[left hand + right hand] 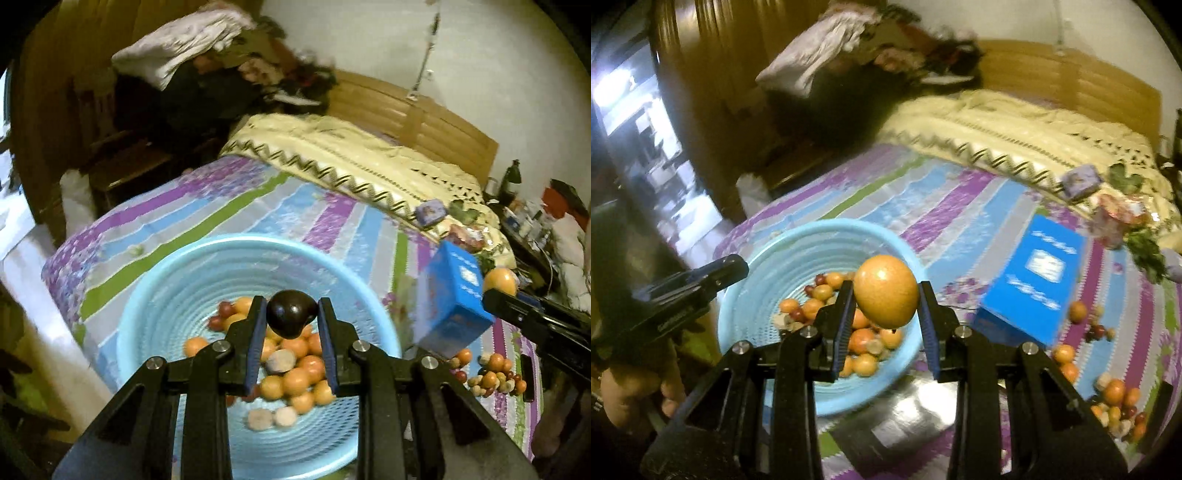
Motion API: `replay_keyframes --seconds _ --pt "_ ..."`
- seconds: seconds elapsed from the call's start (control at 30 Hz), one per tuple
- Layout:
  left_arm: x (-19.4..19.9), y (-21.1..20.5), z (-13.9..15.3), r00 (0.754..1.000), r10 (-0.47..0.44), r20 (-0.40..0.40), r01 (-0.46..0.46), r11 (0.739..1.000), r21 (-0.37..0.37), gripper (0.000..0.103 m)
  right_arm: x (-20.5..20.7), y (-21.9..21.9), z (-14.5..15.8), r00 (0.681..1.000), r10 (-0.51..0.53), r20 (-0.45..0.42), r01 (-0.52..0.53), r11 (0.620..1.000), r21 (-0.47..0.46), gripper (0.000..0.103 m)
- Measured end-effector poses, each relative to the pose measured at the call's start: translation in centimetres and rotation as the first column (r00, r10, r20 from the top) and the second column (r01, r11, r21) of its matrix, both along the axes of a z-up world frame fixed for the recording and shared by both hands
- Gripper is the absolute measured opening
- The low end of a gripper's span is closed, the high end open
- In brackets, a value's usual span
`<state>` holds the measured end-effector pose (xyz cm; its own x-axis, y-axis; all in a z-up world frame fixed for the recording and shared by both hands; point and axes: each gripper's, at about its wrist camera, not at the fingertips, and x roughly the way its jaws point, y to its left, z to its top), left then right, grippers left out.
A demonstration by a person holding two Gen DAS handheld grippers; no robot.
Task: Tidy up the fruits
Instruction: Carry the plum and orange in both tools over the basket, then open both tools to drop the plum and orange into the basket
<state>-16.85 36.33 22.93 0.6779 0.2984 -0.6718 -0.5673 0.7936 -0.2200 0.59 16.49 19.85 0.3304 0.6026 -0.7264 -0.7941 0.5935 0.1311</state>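
A light blue basket (155,314) (768,273) on the striped bedspread holds several orange, red and tan fruits (295,380) (864,339). Above its bowl my left gripper (291,314) is shut on a dark brown fruit (291,313). My right gripper (886,295) is shut on a large orange fruit (886,291) (499,281) over the basket's right rim. In the left wrist view the right gripper enters from the right edge; in the right wrist view the left gripper (716,277) enters from the left. More loose fruits (493,374) (1115,402) lie on the bedspread to the right.
A blue box (452,295) (1034,284) stands right of the basket. A cream blanket (351,158) covers the far half of the bed before a wooden headboard (406,110). Clothes are piled at the back left. A cluttered side table (535,218) stands at far right. A hand (631,391) shows at lower left.
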Motion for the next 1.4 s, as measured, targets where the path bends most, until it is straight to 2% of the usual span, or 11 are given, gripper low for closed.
replay_keyframes --seconds 0.23,0.53,1.4 --pt "-1.2 3.0 -2.7 0.998 0.021 -0.063 -0.026 0.997 -0.074 0.028 0.0 3.9 -3.1 0.995 0.046 -0.093 -0.055 0.993 -0.103 0.034" --pt "-0.4 4.7 -6.8 0.988 -0.003 -0.154 -0.026 0.983 -0.181 0.028 0.3 5.3 -6.1 0.978 0.058 -0.199 -0.097 0.977 -0.19 0.034" --pt "-0.2 6.1 -8.1 0.986 -0.009 -0.166 -0.025 0.979 -0.201 0.028 0.3 6.7 -7.2 0.971 0.074 -0.227 -0.123 0.97 -0.209 0.034"
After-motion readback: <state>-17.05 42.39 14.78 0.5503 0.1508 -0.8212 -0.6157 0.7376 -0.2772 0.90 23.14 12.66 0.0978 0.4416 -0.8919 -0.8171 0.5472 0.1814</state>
